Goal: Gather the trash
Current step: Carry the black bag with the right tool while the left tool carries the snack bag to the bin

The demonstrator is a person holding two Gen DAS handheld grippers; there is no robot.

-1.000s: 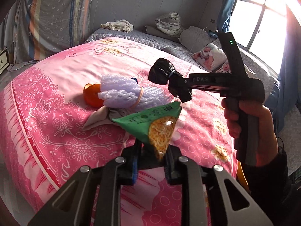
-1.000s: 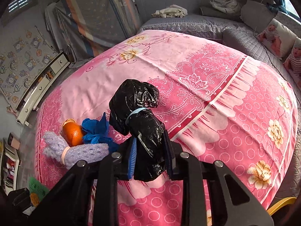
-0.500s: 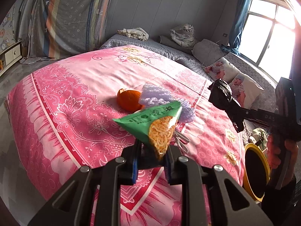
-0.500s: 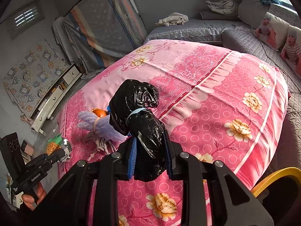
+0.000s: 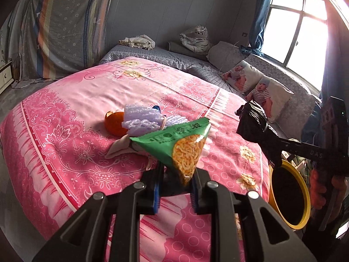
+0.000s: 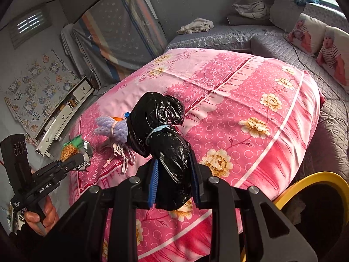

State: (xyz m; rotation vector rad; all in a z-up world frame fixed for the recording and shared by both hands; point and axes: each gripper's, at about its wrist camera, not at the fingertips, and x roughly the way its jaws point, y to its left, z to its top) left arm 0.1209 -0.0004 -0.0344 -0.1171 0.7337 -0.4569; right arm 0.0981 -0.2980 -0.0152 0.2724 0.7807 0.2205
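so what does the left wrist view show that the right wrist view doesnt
Only the left wrist view: the bright window, and the left gripper close up, shut on the green snack packet.

Only the right wrist view: the cartoon wall hanging, the white drawer unit, and the right gripper close up, shut on the black bag bundle.

Both: the pink bed cover, purple foam net, orange, yellow bin and baby-print pillows.

Glossy crinkled black plastic bag (image 6: 162, 137), shiny green foil-lined snack packet (image 5: 176, 140), soft lilac foam netting (image 5: 144, 120), smooth pink printed cotton bedsheet (image 5: 76, 109), quilted grey cloth bedding (image 6: 272, 43), matt black plastic gripper fingers (image 5: 201, 187), glossy yellow plastic bin rim (image 6: 309, 180)
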